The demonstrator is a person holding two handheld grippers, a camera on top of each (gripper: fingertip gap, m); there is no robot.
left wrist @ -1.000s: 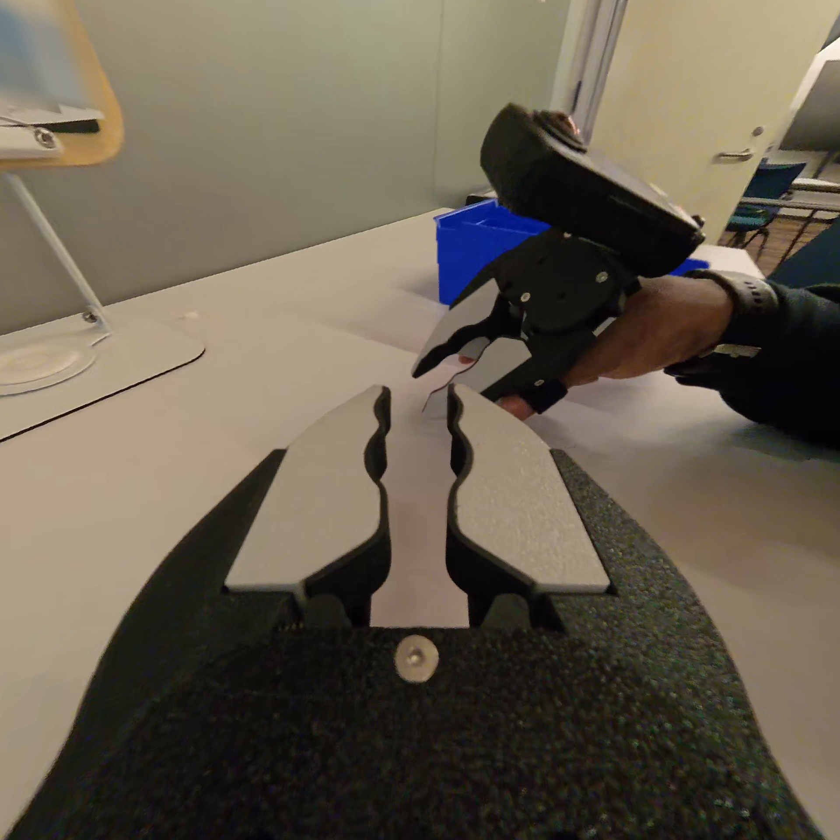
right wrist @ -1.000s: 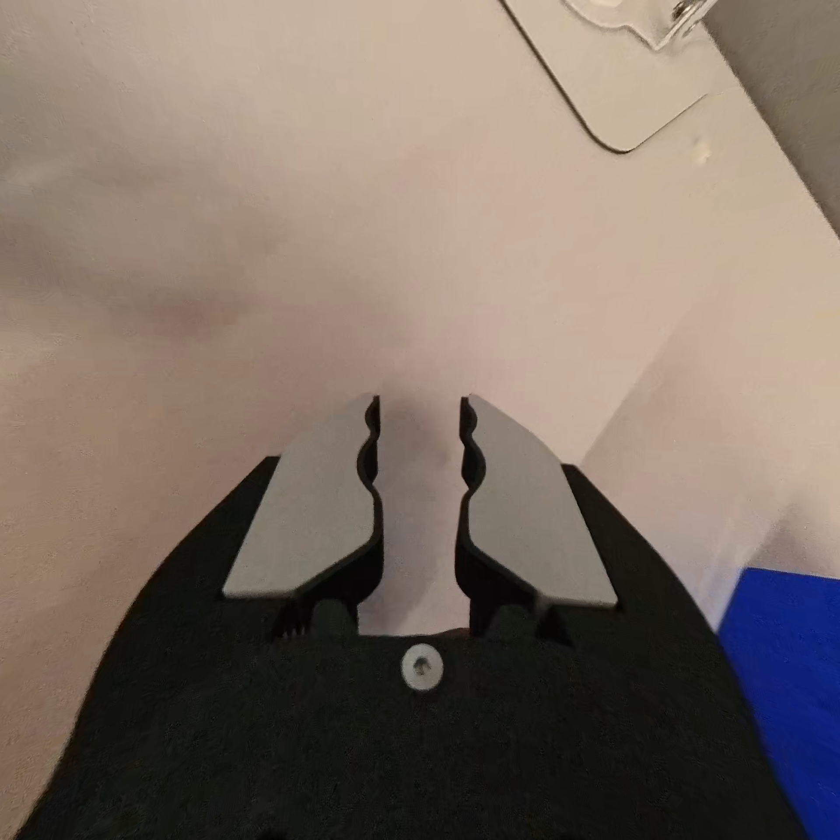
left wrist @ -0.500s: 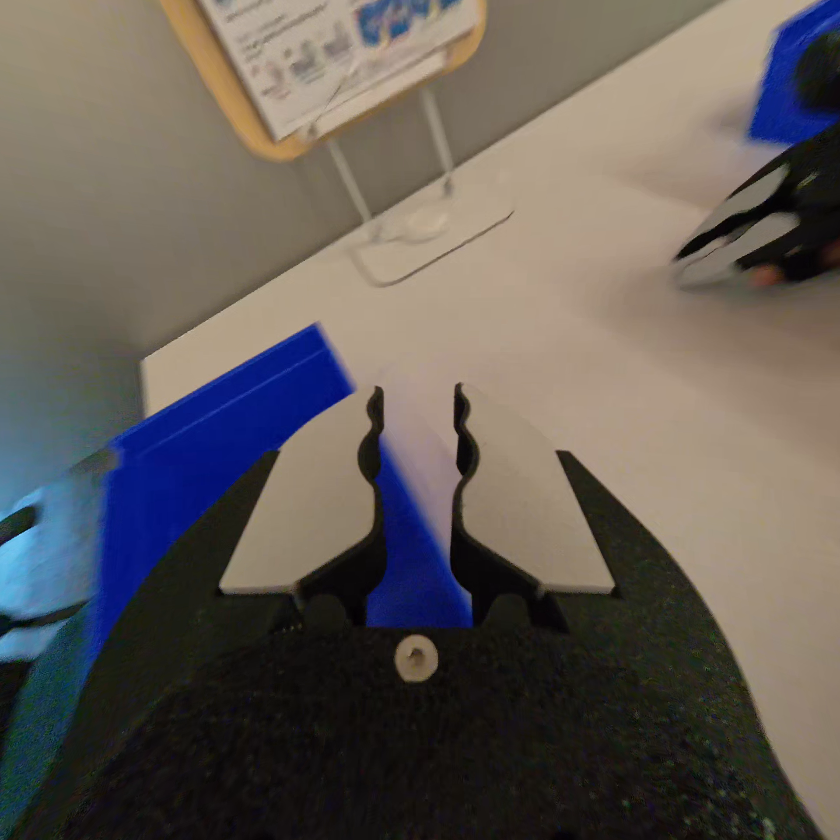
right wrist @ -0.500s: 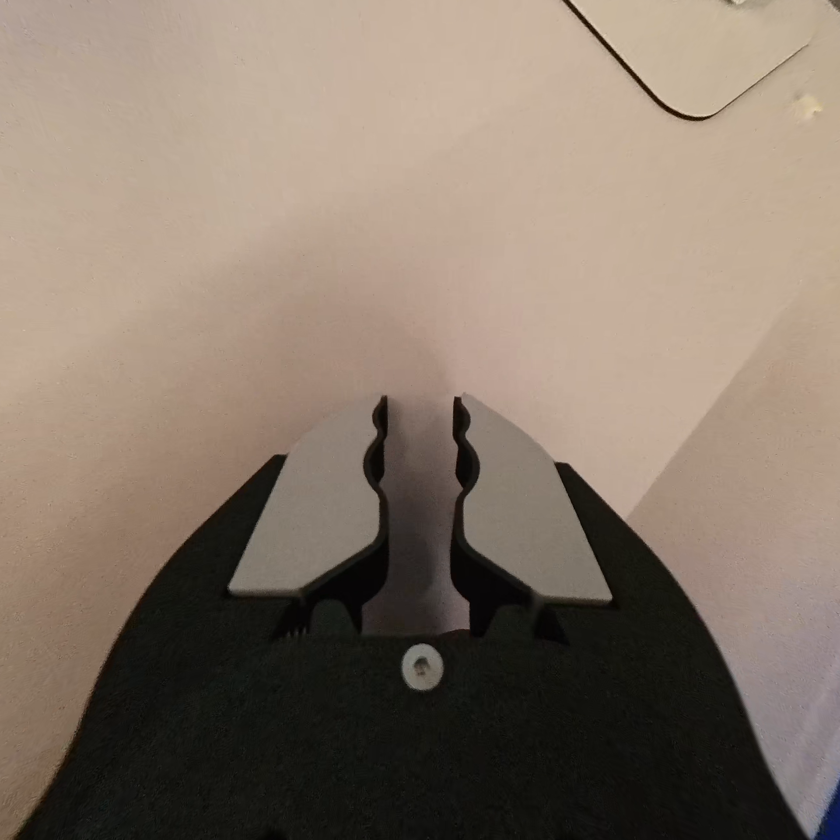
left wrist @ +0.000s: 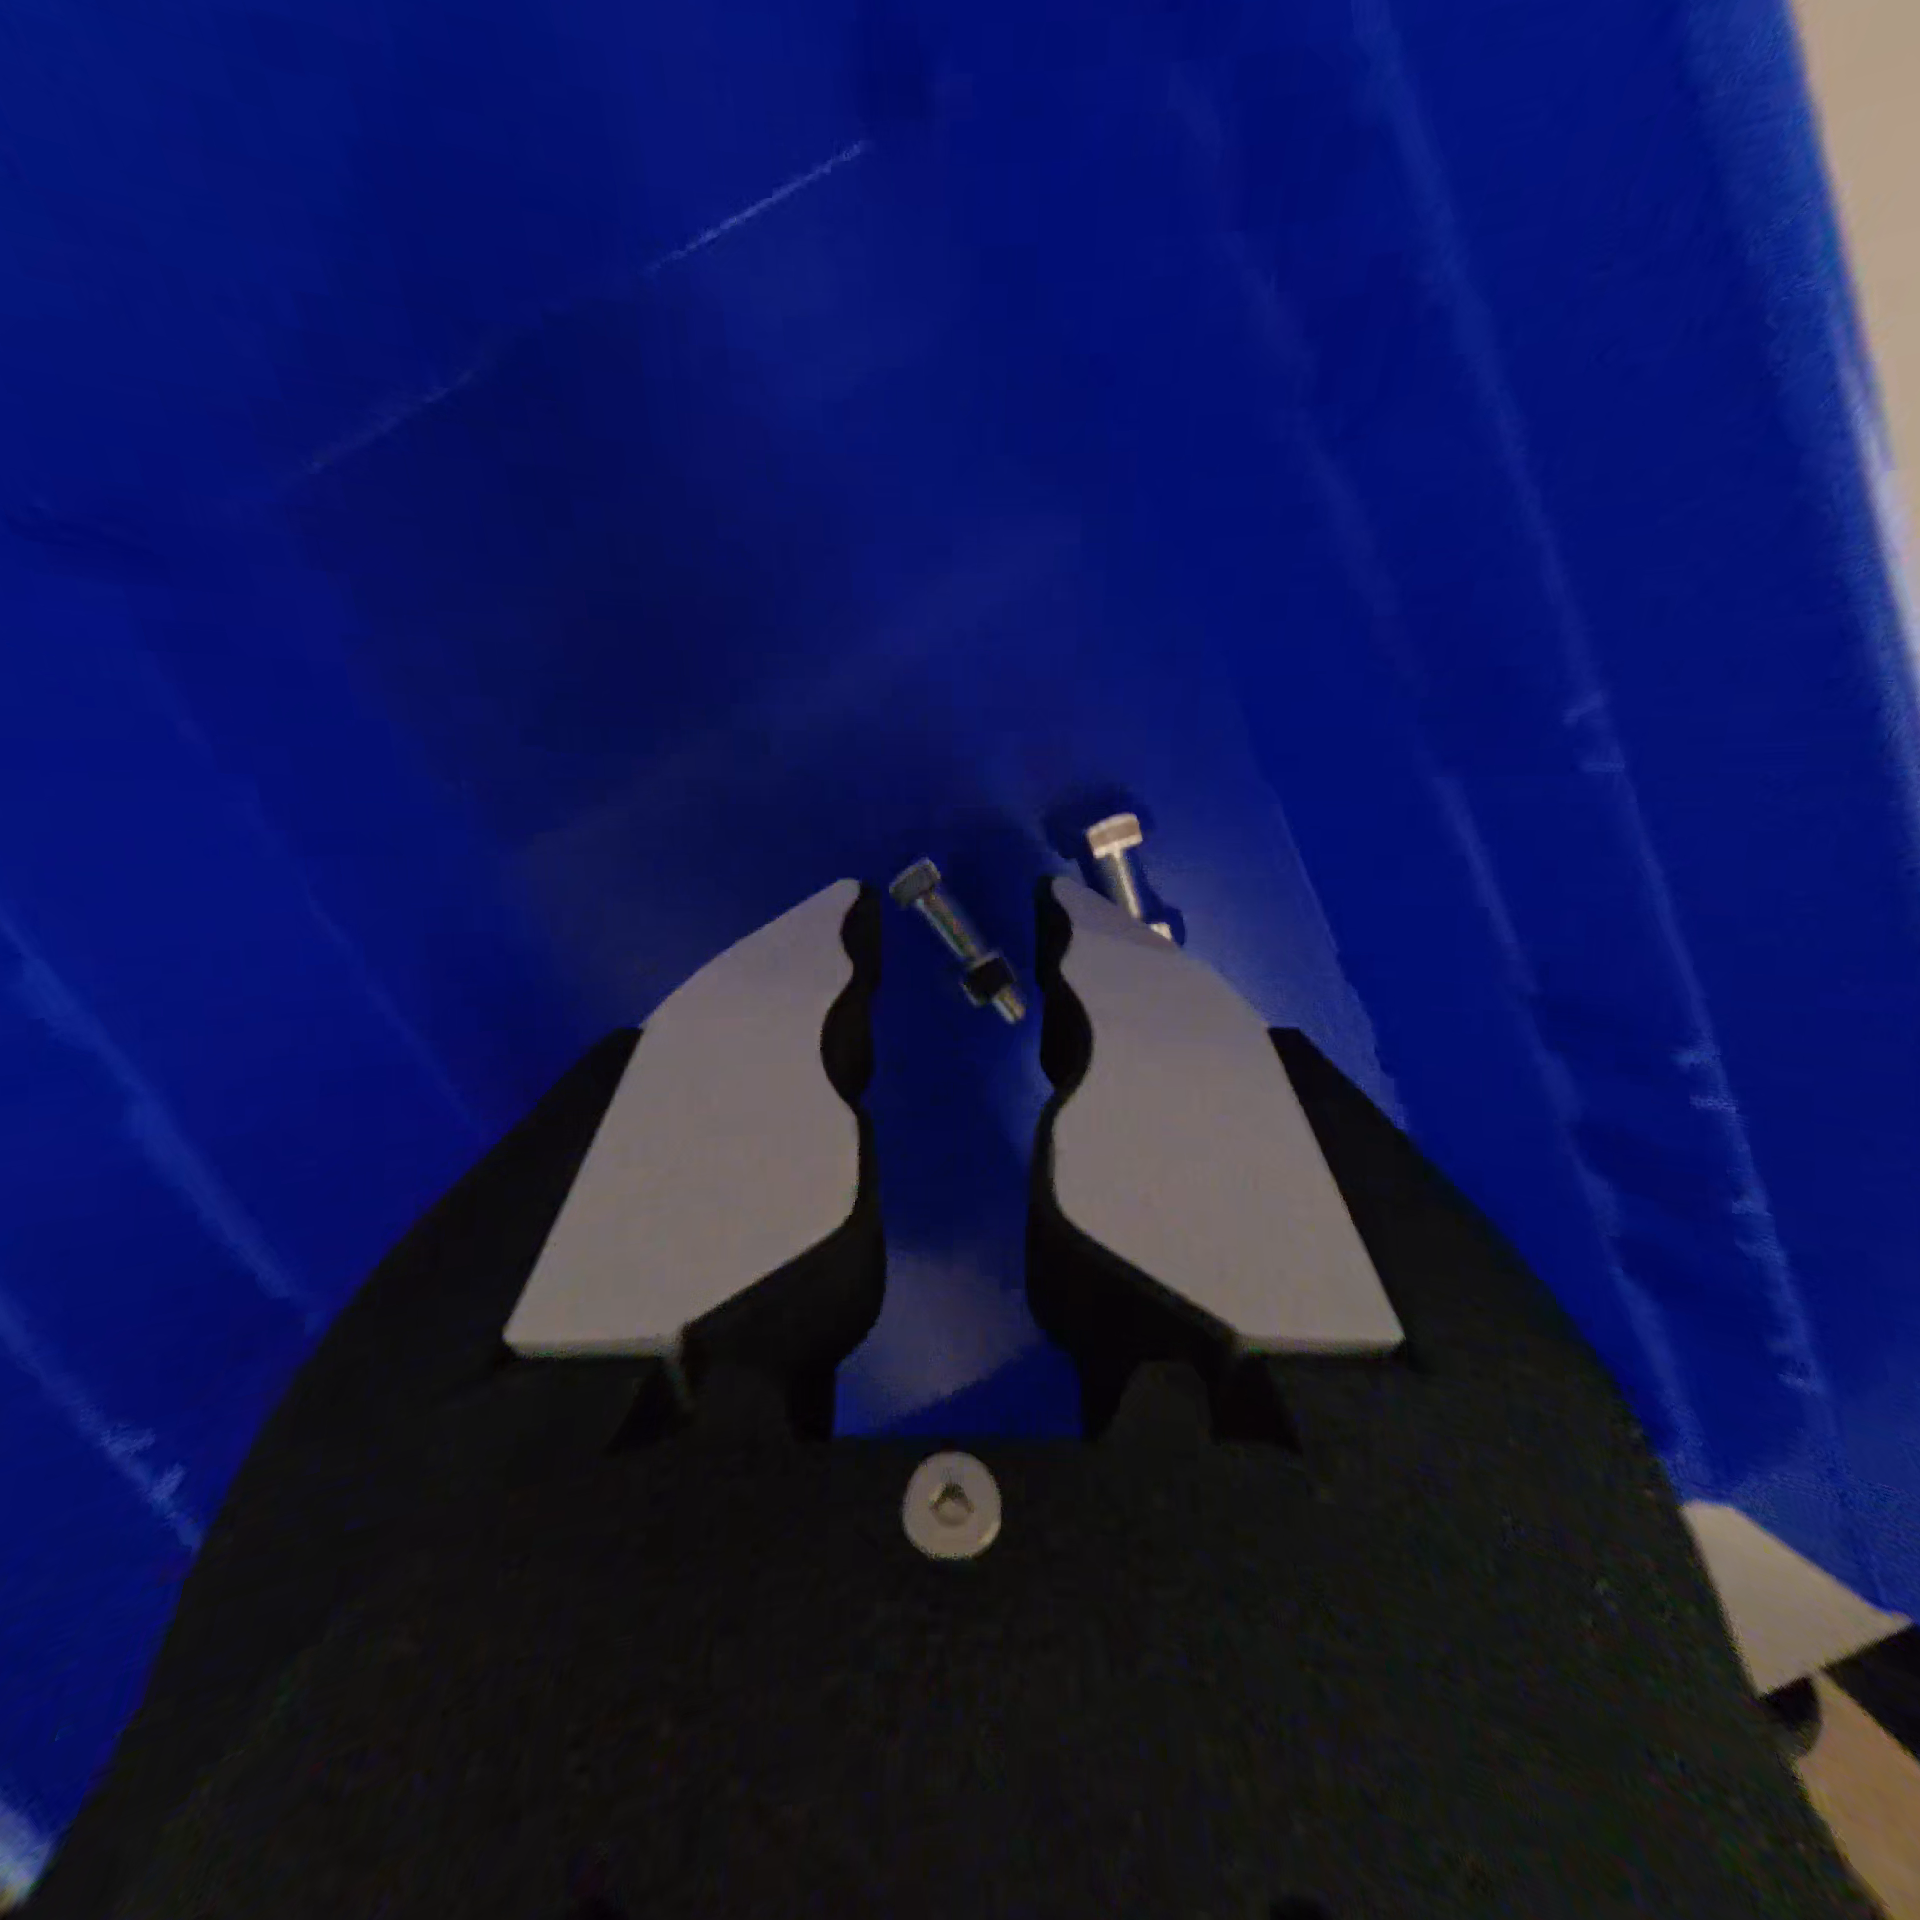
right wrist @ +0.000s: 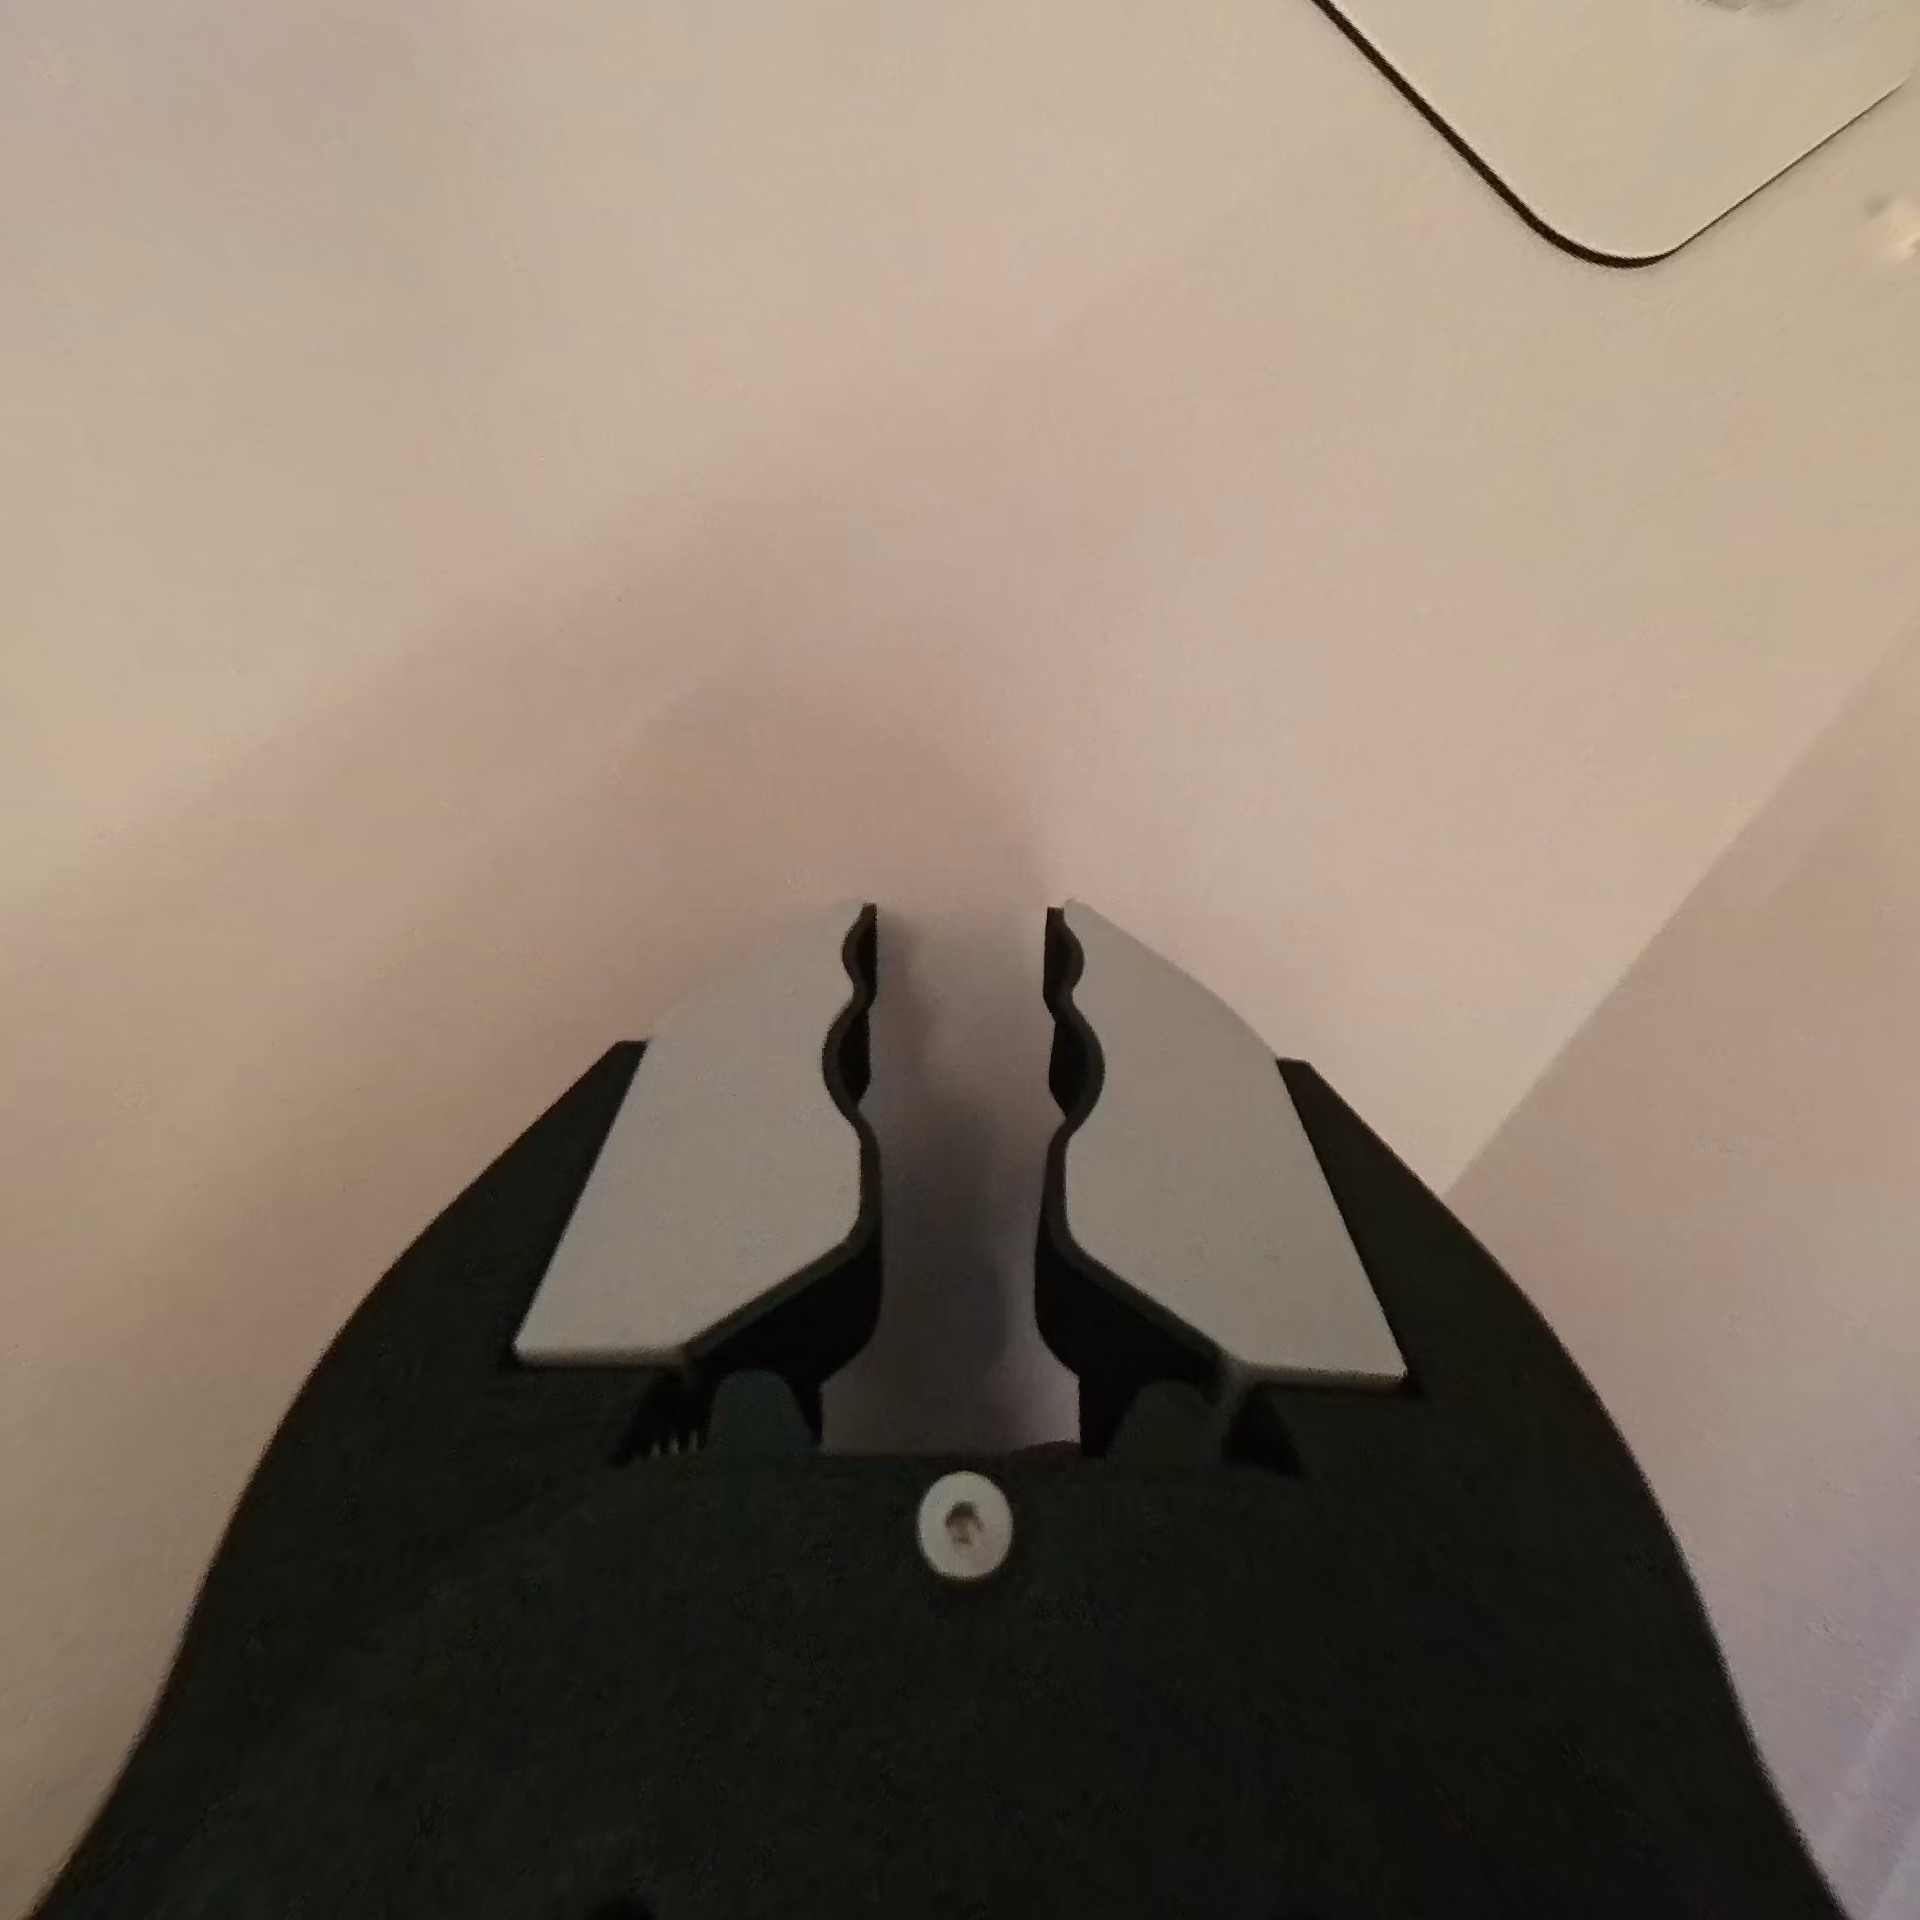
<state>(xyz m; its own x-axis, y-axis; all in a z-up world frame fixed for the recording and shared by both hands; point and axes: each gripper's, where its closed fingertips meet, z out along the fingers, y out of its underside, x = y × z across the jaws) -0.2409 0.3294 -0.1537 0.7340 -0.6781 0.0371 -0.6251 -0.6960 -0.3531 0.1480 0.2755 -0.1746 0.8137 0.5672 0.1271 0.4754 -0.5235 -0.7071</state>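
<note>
Tongs in the person's left hand (left wrist: 956, 914) point steeply down into a blue plastic bin (left wrist: 727, 468), which fills almost the whole left wrist view. Their two grey fingers (left wrist: 727, 1122) stand partly open with a clear gap between them, gripping nothing. A small silver bolt with a dark nut (left wrist: 956, 956) threaded near its end lies on the bin floor, seen in the gap just past the fingertips; it slants from upper left to lower right, and neither finger touches it. A second silver bolt (left wrist: 1120, 862) lies just beside the right fingertip, its lower end hidden behind that finger. Both bolts are short, with flat heads, and look slightly blurred.

Right-hand tongs (right wrist: 961, 920) tilt down over a pale desk (right wrist: 623, 416), close above its surface. Their grey fingers (right wrist: 727, 1143) are likewise partly open, with only bare desk visible between them. A pale sheet (right wrist: 1714, 1039) lies on the desk to the right of the fingers. A flat white base plate with a dark rounded edge (right wrist: 1610, 125) lies at the far upper right, well apart from the tongs.
</note>
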